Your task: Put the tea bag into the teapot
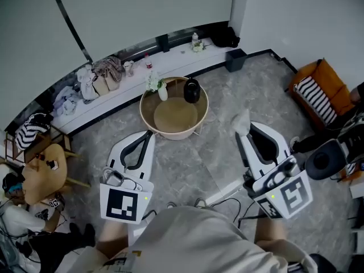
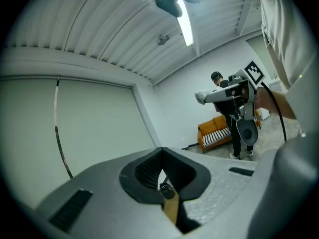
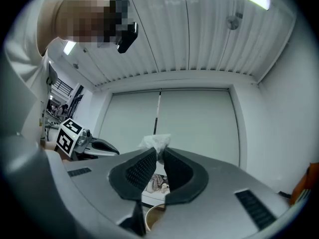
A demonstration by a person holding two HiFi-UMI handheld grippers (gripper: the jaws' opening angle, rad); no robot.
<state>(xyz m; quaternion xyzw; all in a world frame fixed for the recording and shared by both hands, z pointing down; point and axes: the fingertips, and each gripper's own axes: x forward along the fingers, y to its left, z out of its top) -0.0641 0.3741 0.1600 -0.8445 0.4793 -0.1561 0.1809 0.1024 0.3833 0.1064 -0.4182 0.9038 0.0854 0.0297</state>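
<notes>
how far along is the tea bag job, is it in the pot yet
Not yet. Done: the tea bag is pinched at the jaw tips of the right gripper. In hand: it is held in the air, short of the round table. Left: carry it to the black teapot on that table and release it inside. The left gripper is shut and empty.

- The round table [image 1: 170, 134] stands on the floor ahead, between the two grippers.
- On it, toward the back, the teapot [image 1: 191, 90] sits right of a small flower vase [image 1: 162, 92].
- The left gripper [image 1: 149, 134] is at the table's near left rim.
- The right gripper [image 1: 241, 131] is off to the table's right, with the tea bag [image 1: 242, 119] between its tips.
- Behind the table, a low ledge [image 1: 176, 60] runs along the wall, with what seems a heap of clothes [image 1: 96, 78] on its left part.
- A sofa [image 1: 318, 90] stands far right.
</notes>
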